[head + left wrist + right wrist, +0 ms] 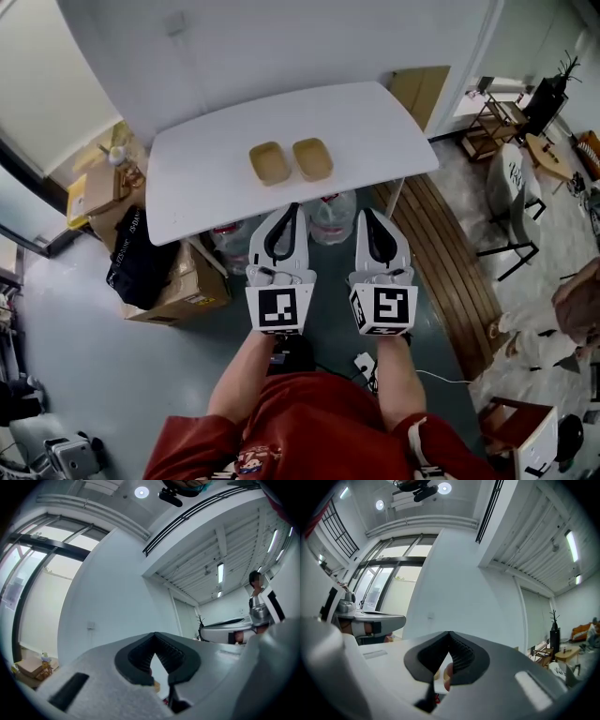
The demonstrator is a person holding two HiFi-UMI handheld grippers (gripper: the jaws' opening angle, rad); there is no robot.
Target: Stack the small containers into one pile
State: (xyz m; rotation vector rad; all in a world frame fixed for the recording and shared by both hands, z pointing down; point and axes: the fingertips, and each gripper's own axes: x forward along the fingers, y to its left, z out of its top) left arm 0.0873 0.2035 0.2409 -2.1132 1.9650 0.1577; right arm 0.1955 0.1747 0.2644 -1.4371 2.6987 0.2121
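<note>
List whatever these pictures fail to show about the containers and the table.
Left container, right container: too small in the head view to show contents.
Gripper views: shut left gripper and right gripper block nearly all of both containers.
Under the table: clear items half hidden by its edge, unidentifiable.

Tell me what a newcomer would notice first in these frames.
Two shallow tan tubs stand out: the left container and the right container sit side by side, unstacked, near the middle of the white table. Below them in the head view, the left gripper and the right gripper are held side by side at the table's near edge, both shut and empty.
</note>
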